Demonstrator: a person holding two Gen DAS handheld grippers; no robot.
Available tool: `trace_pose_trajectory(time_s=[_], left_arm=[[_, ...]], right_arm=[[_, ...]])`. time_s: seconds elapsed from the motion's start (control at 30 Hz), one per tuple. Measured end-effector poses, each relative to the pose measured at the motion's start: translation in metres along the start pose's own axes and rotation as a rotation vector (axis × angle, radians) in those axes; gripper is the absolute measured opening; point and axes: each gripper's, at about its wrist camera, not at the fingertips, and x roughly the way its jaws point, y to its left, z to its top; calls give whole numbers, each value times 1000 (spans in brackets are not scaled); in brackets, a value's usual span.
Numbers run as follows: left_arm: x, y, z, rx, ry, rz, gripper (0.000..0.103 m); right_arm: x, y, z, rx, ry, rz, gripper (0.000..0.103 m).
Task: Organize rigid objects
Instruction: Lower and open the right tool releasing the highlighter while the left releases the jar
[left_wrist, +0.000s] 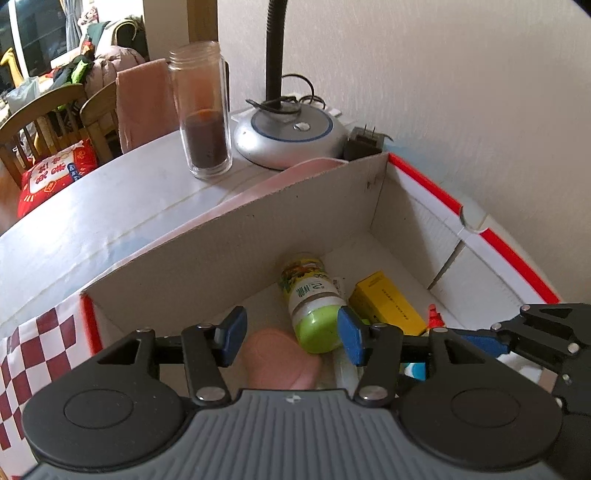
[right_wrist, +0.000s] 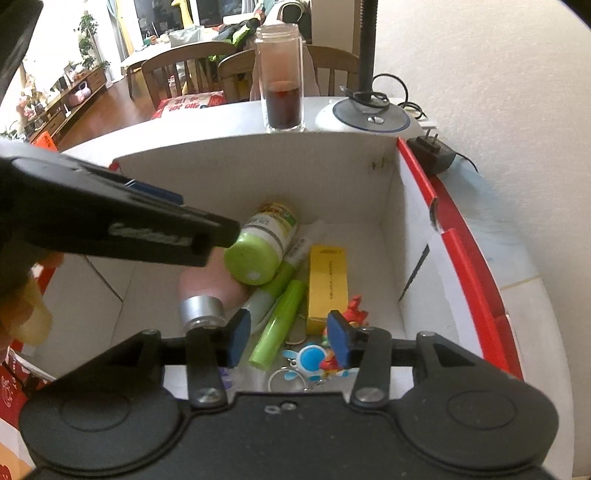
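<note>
1. Both grippers hang over the open cardboard box (right_wrist: 391, 206), which takes up the middle of each view. It seems to be the collecting place, since the small hard things already lie on its floor.
2. The left gripper (left_wrist: 291, 332), at the lower centre of its view, has its jaws apart and nothing pinched; the green-capped bottle (left_wrist: 314, 302) and a pink bottle (left_wrist: 280, 354) lie below the gap, not touched by the pads.
3. The right gripper (right_wrist: 290, 338) likewise stands with jaws apart and empty – probably free for another item.
4. In the right wrist view the pile sits at centre: the round plastic bottle with its smooth lime cap, a pink bottle with a ridged silver cap, a slim green tube (right_wrist: 279, 325), a flat-sided yellow carton (right_wrist: 328, 284), and glossy toy keychains (right_wrist: 314, 356) on metal rings.
5. Outside the box, at the top of the frame, a clear glass jar (right_wrist: 281, 74) of dark liquid stands upright beside a lamp base (right_wrist: 369, 116) – neither yet sorted.
</note>
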Motion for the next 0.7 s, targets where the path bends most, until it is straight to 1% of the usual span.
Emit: trace_pose_trajectory(time_s=[0.23,0.37,0.63,0.7], left_arm=[[-29,12,-9,-34,-42,-13,53],[-51,19,-16,-45,-77,-14,53],[-98,40,-36,-68,-145,-21,53],[-111,46,-43,-70,-165,-20,53]], right_arm=[[-14,7,4,8,-34,7,52],[-22,15,7,3,-56,13,58],[-45,44,11,-25,-94,12,64],[-50,52,11,-26,-106,14,69]])
